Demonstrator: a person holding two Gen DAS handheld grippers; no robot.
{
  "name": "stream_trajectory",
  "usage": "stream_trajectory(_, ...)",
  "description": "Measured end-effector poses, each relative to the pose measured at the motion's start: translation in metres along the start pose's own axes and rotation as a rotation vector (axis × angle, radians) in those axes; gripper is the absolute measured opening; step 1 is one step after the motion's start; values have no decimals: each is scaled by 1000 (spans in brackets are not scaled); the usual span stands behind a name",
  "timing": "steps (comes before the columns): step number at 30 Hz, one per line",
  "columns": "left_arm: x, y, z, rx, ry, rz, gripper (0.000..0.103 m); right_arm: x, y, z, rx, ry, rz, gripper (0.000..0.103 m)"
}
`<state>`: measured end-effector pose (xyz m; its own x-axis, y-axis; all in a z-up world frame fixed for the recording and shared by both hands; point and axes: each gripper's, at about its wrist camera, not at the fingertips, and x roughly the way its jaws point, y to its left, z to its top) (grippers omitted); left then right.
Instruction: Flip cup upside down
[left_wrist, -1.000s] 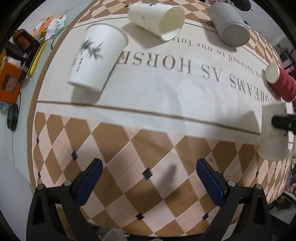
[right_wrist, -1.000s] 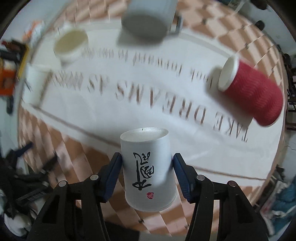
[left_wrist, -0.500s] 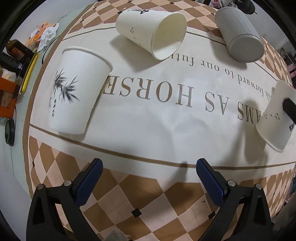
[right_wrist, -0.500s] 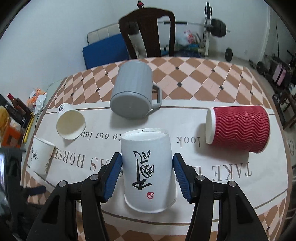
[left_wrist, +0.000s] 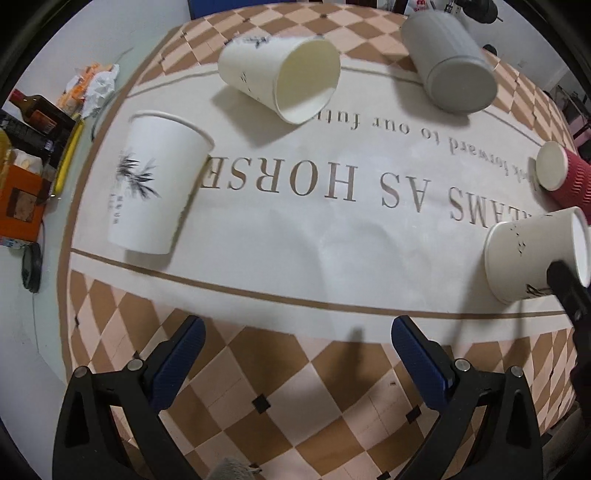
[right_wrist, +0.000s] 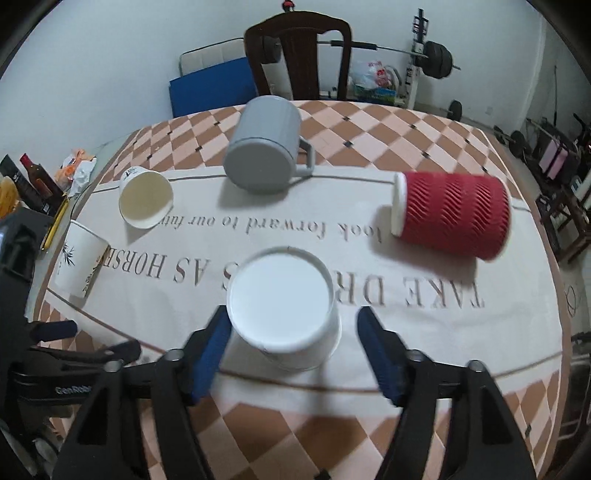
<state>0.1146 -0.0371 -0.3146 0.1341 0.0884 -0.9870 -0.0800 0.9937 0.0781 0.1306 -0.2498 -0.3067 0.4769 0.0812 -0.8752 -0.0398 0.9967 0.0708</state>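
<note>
A white paper cup (right_wrist: 282, 306) stands upside down on the cream cloth, its flat base facing my right wrist camera. My right gripper (right_wrist: 293, 332) is open, its blue fingers on either side of the cup with a gap on the right. The same cup (left_wrist: 532, 251) shows at the right edge of the left wrist view, with a black finger of the right gripper against it. My left gripper (left_wrist: 295, 343) is open and empty above the checked part of the tablecloth.
A white cup with a bamboo print (left_wrist: 151, 184) stands upside down at left. Another white cup (left_wrist: 284, 77) lies on its side. A grey mug (right_wrist: 266, 147) and a red ribbed cup (right_wrist: 450, 218) lie on their sides. Bottles and boxes (left_wrist: 26, 147) crowd the left edge.
My right gripper has set the cup base-up on the cloth and opened its fingers off it. The left gripper has shifted only slightly.
</note>
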Motion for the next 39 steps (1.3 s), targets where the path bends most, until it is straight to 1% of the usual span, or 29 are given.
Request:
stream_trajectory(1,-6,-1,-3,0,-11,3,103,-6,-1,-3,4,-1,-7,80)
stream_trajectory(3,-25,-5,-11,4,-37,5,103,-21,-4,-9,8,4,-45,90)
stream_trajectory(5,-47,-8,-18,12,-73,2,103,-39,-7,-14,15,15,-81,98)
stream_trajectory(6,-55,-6,-25,16,-89,1,103,-49,-9,-17,14,20,-102,100)
stream_trajectory(11,-125,-8,-47,40,-195,-32,103,-112,-14,-30,43,11,-178,102)
stream_trajectory(12,-136,-6,-47,47,-212,-36,103,-131,-14,-32,53,-3,-191,102)
stream_trajectory(15,-178,-6,-66,75,-282,-60,103,-175,-11,-36,78,-24,-227,103)
stream_trajectory(16,-192,-7,-72,83,-301,-68,103,-195,-9,-37,87,-40,-231,103)
stream_trajectory(17,-207,-8,-78,93,-323,-79,103,-207,-8,-38,89,-48,-241,103)
stream_trajectory(20,-239,-3,-88,108,-368,-100,103,-257,-1,-41,101,-96,-269,103)
stream_trajectory(21,-251,-2,-93,110,-385,-102,103,-277,2,-43,110,-117,-275,103)
stream_trajectory(23,-272,0,-101,114,-410,-96,103,-303,5,-45,118,-143,-293,103)
stream_trajectory(25,-286,2,-108,115,-430,-103,103,-330,7,-47,128,-165,-310,103)
stream_trajectory(30,-318,8,-126,122,-468,-117,103,-379,13,-54,150,-189,-324,103)
stream_trajectory(35,-340,15,-137,117,-498,-119,103,-415,21,-60,147,-235,-330,103)
stream_trajectory(39,-350,19,-143,109,-513,-125,103,-434,27,-62,146,-261,-333,103)
